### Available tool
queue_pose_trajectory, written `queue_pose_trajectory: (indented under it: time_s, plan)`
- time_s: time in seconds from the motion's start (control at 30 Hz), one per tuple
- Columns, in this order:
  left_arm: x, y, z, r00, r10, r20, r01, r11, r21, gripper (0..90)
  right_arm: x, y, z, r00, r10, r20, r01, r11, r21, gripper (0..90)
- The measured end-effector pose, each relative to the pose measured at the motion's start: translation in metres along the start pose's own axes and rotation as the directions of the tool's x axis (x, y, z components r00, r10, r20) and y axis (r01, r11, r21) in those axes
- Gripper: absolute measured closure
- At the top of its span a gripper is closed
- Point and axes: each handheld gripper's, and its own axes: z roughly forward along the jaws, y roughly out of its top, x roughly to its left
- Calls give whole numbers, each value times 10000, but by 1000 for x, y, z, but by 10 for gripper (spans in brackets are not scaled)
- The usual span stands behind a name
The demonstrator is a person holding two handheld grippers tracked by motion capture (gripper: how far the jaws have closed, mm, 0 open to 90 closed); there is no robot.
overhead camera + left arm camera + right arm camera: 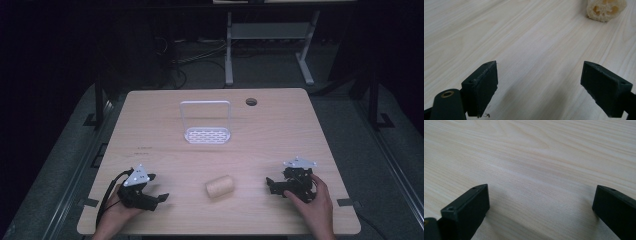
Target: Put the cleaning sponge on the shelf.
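Observation:
A short beige loofah cylinder (220,186) lies on its side near the front middle of the light wooden table (270,130). My left gripper (159,187) rests at the front left, held by a hand, jaws wide apart and pointing right toward the loofah, about a hand's width short of it. In the left gripper view the loofah (606,8) shows its porous end at the top right, beyond the open gripper (539,87). My right gripper (270,185) sits at the front right, jaws pointing left, open (541,212) over bare wood.
A white perforated tray with a tall wire-like frame (206,122) stands at the table's middle back. A round cable hole (251,102) lies behind it to the right. Dark floor, cables and a white desk frame (270,45) surround the table.

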Motion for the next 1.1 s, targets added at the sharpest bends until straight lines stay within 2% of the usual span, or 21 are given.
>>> queue_pose_trajectory:
  time_s: [0.2,0.3,0.63,0.9,1.1]
  plan:
    - [-2,8,1,9997,85,242,-82,9999,-107,139,0,0,0,10000,-2,1,2,10000,-1,5]
    - [-4,12,3,9989,13,468,1,9995,-305,139,0,0,0,10000,0,2,0,10000,-4,5]
    - [-8,26,10,9961,344,814,-317,9989,-351,140,0,0,0,10000,15,-4,-15,10000,-22,5]
    - [-16,37,19,9907,727,1154,-696,9971,-309,140,0,0,0,10000,-19,-2,19,10000,-12,5]
    - [-19,43,22,9876,850,1319,-805,9960,-387,140,0,0,0,10000,-8,-3,8,10000,-8,5]
